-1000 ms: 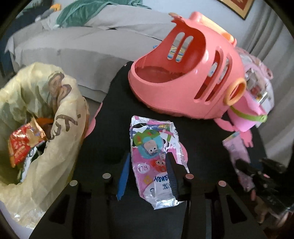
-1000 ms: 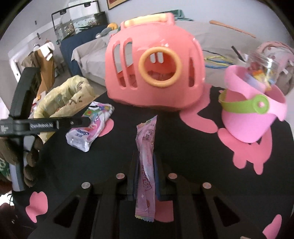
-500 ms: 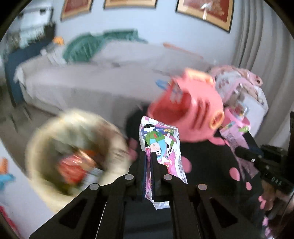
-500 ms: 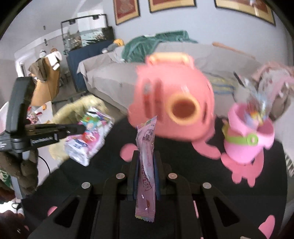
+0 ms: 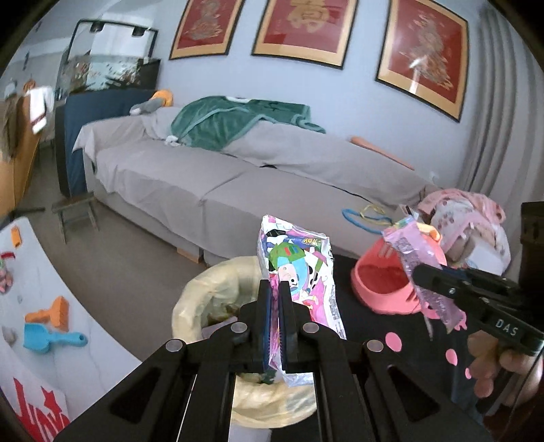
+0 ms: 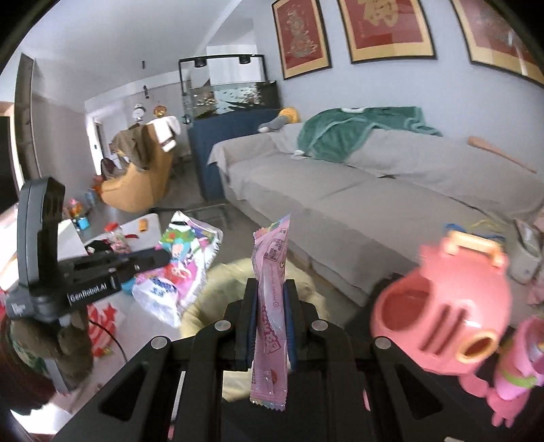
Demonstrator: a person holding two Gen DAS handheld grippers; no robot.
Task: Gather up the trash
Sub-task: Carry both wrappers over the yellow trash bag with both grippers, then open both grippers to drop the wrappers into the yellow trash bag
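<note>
Holding both pieces aloft, I have my left gripper (image 5: 275,289) clamped on the cartoon wrapper (image 5: 299,268) and my right gripper (image 6: 270,289) on the pink sachet (image 6: 272,292), with only dropping them into the yellow-lined bin (image 5: 204,295) at six o'clock left.

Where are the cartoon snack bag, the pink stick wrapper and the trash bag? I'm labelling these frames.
cartoon snack bag (image 5: 299,258), left wrist view, printed front.
pink stick wrapper (image 6: 272,272), right wrist view, middle.
trash bag (image 5: 190,306), left wrist view, yellow rim.

Two wrappers (image 5: 299,268) (image 6: 272,289), two tongs (image 5: 274,299) (image 6: 271,299), one lined bin (image 5: 200,299), one pink basket (image 5: 380,285), three framed pictures (image 5: 306,27).
</note>
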